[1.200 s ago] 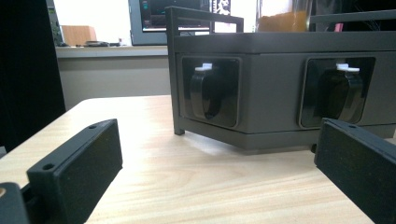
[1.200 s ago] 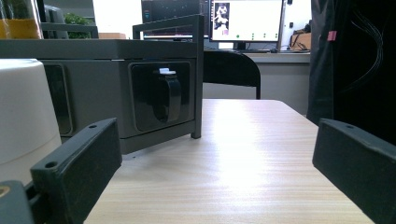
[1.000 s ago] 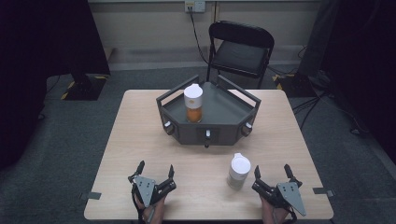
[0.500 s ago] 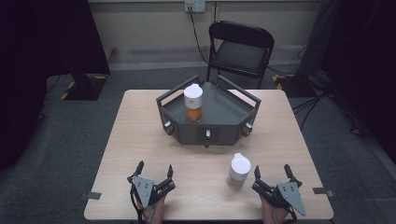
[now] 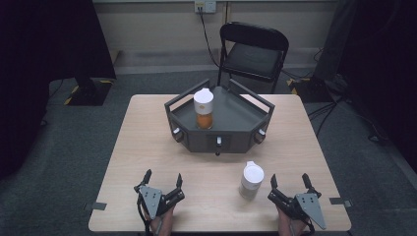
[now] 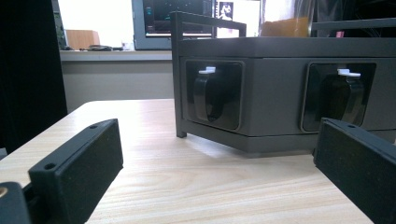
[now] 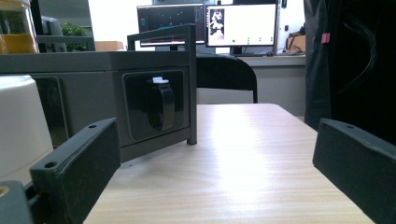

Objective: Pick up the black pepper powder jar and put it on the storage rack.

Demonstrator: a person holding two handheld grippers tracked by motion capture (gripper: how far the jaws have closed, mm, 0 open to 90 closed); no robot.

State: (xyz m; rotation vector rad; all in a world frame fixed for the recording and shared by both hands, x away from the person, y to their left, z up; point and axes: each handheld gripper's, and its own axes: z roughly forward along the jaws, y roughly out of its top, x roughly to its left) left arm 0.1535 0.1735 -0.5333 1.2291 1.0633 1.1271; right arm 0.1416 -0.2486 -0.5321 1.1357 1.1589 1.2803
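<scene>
one white-lidded jar of orange contents [image 5: 203, 109] is held upright in dark grey angular tray [image 5: 236, 129] | white-lidded pale jar [image 5: 251, 180] stood on table beside right gripper [image 5: 289, 185] | left gripper [image 5: 163, 177] and right gripper are spread, nothing grasped

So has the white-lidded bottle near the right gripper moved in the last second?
No. The white-lidded bottle stands at the same spot on the table, just as far in front of the grey tray.

On the table [image 5: 147, 147] before me, a tray [image 5: 236, 123] holds one cup [image 5: 203, 108]; another cup [image 5: 252, 180] stands nearer, probably just left of my right gripper [image 5: 290, 186].
</scene>
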